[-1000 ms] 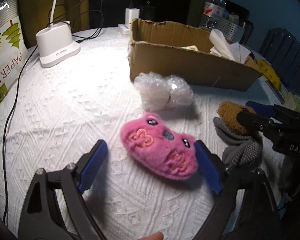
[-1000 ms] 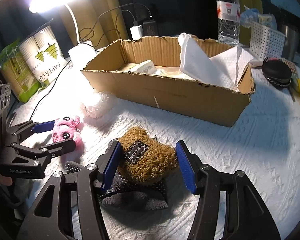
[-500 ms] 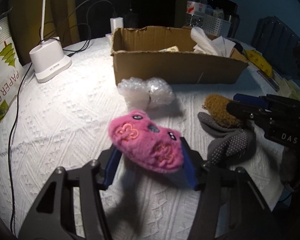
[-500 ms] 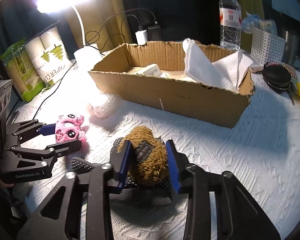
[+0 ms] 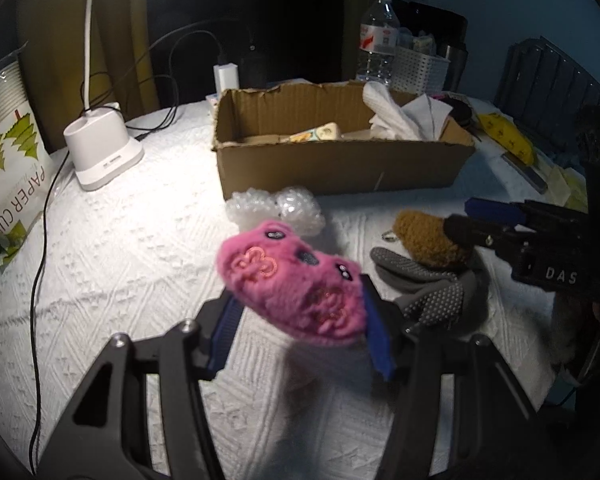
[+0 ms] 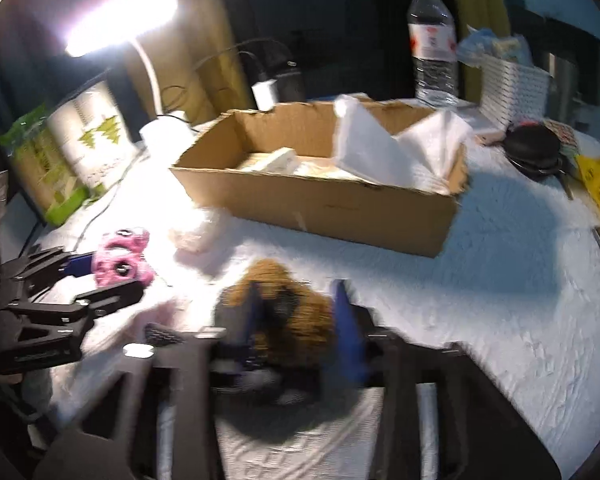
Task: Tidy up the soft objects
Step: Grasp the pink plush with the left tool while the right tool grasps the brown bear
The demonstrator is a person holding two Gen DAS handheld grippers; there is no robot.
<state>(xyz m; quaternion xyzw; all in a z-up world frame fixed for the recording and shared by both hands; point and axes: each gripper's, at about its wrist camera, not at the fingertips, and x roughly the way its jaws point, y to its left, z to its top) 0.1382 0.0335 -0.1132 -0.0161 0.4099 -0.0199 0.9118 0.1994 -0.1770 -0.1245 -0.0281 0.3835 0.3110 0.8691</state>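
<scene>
My left gripper (image 5: 300,312) is shut on a pink plush toy (image 5: 292,280) and holds it off the white tablecloth. The right wrist view shows the pink plush toy (image 6: 122,256) at the left, held in the left gripper (image 6: 108,276). A brown fuzzy plush (image 5: 420,236) lies on a grey dotted glove (image 5: 432,292). My right gripper (image 6: 300,312) straddles the brown plush (image 6: 312,316). Its jaws are opening and the view is blurred by motion. The right gripper (image 5: 462,216) also shows at the right edge of the left wrist view.
An open cardboard box (image 5: 340,164) with tissue and a packet inside stands behind, and a wad of bubble wrap (image 5: 296,208) lies in front of it. A lamp base (image 5: 100,152), a cable (image 5: 40,240) and a paper-cup pack (image 5: 8,160) are at the left. A water bottle (image 5: 378,40) and a white basket (image 5: 420,68) stand at the back.
My left gripper closed on the pink plush and lifted it off the cloth. My right gripper squeezed in on the brown plush, then its jaws spread apart again.
</scene>
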